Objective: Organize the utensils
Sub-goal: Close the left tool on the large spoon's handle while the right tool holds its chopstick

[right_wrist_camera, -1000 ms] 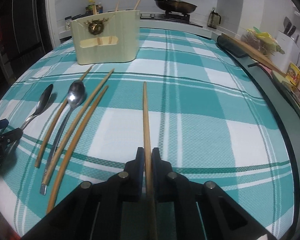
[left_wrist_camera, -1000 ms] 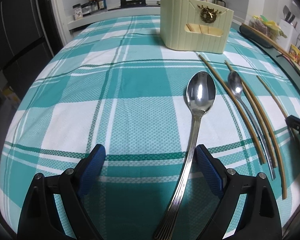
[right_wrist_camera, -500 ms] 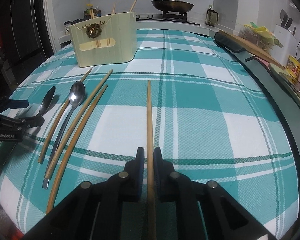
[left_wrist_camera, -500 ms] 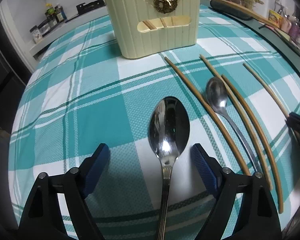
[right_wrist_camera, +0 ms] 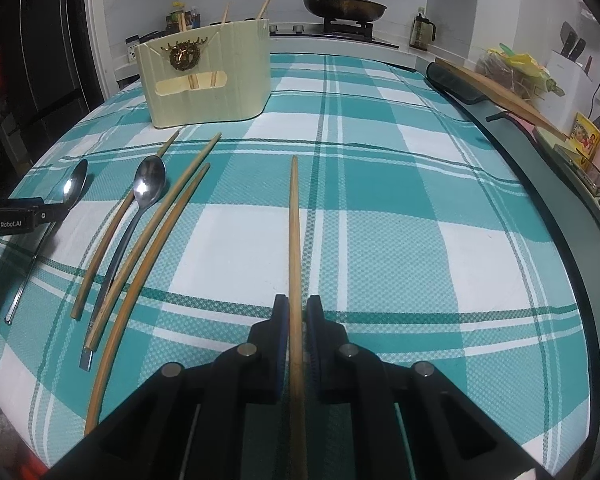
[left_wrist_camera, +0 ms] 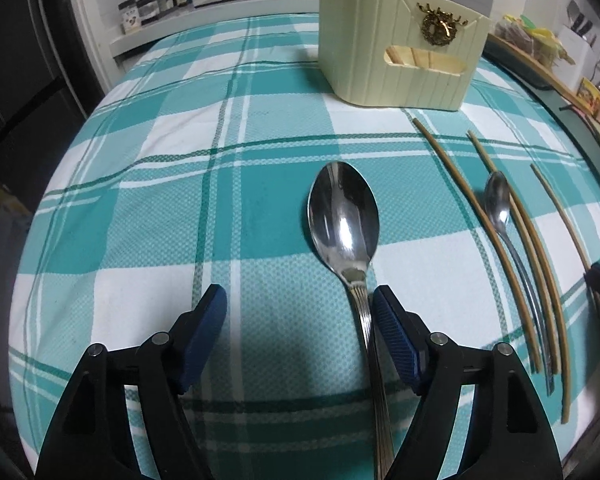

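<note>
We note the left gripper [left_wrist_camera: 298, 312] open, straddling the big spoon [left_wrist_camera: 346, 224], handle running 6-to-12 near its right pad; right gripper [right_wrist_camera: 298, 312] pinches a chopstick [right_wrist_camera: 295, 232] on the bench [left_wrist_camera: 148, 184].

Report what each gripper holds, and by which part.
The right gripper pinches a long wooden chopstick near its lower end. The left gripper holds nothing; a large steel spoon lies between its open jaws.

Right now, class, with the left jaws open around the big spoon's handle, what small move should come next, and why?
Probably close the left gripper on the big spoon: its handle lies between the open jaws, nearer one pad, flat on the cloth, not yet gripped.
</note>
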The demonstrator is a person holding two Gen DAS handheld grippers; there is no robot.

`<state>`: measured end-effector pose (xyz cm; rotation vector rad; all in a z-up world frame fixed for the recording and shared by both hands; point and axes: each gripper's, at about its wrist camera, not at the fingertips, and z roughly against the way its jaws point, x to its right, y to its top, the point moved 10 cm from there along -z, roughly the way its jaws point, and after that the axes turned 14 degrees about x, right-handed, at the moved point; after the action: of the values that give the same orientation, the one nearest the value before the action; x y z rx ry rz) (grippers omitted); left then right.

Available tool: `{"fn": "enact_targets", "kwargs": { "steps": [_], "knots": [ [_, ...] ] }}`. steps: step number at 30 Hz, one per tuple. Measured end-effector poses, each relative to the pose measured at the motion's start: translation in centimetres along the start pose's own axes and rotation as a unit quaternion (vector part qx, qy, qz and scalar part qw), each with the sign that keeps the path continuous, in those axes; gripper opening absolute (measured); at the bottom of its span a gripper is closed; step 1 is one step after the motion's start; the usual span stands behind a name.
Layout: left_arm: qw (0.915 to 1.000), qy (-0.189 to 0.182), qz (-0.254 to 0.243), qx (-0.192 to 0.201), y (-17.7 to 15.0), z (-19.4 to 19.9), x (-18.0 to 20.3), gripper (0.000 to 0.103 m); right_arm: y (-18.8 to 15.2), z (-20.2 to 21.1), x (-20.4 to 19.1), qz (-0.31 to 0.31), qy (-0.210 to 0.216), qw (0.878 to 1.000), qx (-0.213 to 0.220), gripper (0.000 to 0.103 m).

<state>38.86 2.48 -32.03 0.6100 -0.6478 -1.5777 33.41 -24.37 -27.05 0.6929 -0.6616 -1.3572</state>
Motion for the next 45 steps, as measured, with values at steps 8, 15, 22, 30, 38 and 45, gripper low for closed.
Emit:
{"fn": "enact_targets", "kwargs": {
  "steps": [8, 15, 22, 30, 38, 45],
  "knots": [
    [0.9999, -0.002, -0.012, 0.007, -2.7, 2.7, 0.1, 0.088, -0.4, 0.1, -0.5, 0.028, 0.024, 0.998, -0.042, 0.034],
    [0.9999, -0.009, -0.013, -0.004, -3.8, 3.1, -1.4, 0.098, -0.8, 0.1, -0.4, 0.066, 0.052, 0.992, -0.09, 0.035],
    [0.9979, -0.045, -0.037, -0.028, -3.1, 3.3, -1.0, 0.096, -0.7, -0.6, -0.4, 0.068, 0.07, 0.985, -0.141, 0.038],
    [0.996, -0.05, -0.066, -0.033, 0.2, 1.5, 0.8, 0.096, 0.0, -2.0, -0.3, 0.05, 0.088, 0.975, -0.197, 0.038],
    [0.9959, -0.023, -0.067, -0.055, 1.5, -2.0, 1.7, 0.094, 2.0, -4.5, -1.0, 0.065, 0.09, 0.975, -0.195, 0.038],
    [0.9966, -0.025, -0.059, -0.051, 3.1, -3.5, 3.2, 0.064, 4.1, -7.1, -0.8, 0.041, 0.091, 0.978, -0.182, 0.037]
  ]
}}
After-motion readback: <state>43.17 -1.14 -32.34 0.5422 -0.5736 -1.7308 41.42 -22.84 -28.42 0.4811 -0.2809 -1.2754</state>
